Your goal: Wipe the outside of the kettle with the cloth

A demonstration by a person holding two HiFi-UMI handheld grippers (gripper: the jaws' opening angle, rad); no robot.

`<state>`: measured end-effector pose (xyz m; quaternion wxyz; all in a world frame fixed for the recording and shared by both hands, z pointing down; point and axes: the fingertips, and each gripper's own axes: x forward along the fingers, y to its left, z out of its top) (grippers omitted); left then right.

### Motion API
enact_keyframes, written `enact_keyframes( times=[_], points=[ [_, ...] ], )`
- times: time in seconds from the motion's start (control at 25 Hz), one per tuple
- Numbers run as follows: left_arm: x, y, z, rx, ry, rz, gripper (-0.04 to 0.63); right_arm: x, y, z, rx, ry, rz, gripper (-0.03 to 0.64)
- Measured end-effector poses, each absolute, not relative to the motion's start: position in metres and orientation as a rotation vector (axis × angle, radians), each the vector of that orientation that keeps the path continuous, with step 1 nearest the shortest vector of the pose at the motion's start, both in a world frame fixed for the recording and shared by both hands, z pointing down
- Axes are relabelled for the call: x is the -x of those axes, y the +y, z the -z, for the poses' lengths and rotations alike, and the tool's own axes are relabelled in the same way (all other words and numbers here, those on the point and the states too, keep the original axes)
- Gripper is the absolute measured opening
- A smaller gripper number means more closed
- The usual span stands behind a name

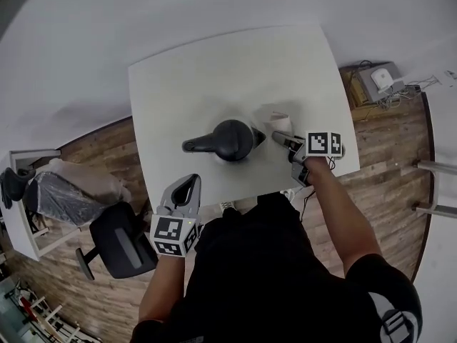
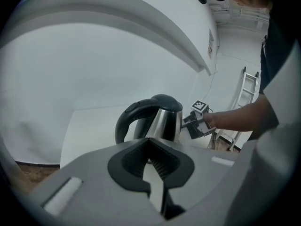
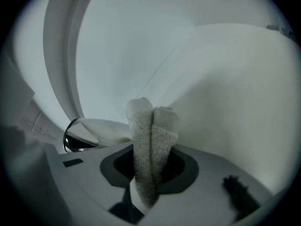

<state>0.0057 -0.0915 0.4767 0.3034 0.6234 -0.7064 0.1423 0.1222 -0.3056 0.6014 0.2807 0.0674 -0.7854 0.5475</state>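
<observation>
Since the folded white terry cloth (image 3: 149,140) is clamped between the jaws of the right claw (image 1: 280,138), the pick-up is judged to be done and the wiping itself is taken to be at its start. The stainless-steel kettle with the black lid and handle (image 1: 232,140) is seen upright on the white surface (image 1: 214,70), somewhat toward its near edge. Its long axis, from handle to spout, is laid across the surface, roughly along that edge. The handle is pointed to the person's left and the spout to the right, toward the cloth, which is held just beside it; whether contact has been made cannot be told. The left claw (image 1: 188,184) is held off the near edge, apart from the kettle, its jaws drawn close together with nothing between them. For the next move, the cloth would need to be pressed to the steel wall and swept round it. The handle would probably need to be steadied by the left claw, lest the kettle be pushed along or turned.
</observation>
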Motion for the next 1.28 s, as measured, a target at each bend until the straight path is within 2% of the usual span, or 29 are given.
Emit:
enact_keyframes(
  times=[0.32,0.68,0.92,1.28],
  points=[
    [-0.004,-0.105,-0.477,-1.563,-1.943,-0.382,0.008,-0.100,-0.299,-0.522,0.072,-2.235,-1.183,0.098],
    [0.008,-0.110,-0.475,-1.401,-2.056,-0.418,0.008,-0.098,-0.295,-0.463,0.348,-2.268,-1.076,0.097],
    [0.008,-0.116,-0.479,-1.431,-2.053,-0.451,0.008,-0.084,-0.294,-0.425,0.543,-2.355,-0.579,0.097],
    [0.020,-0.114,-0.494,-1.588,-1.983,-0.456,0.008,-0.045,-0.292,-0.443,0.521,-2.250,-0.407,0.097]
  ],
)
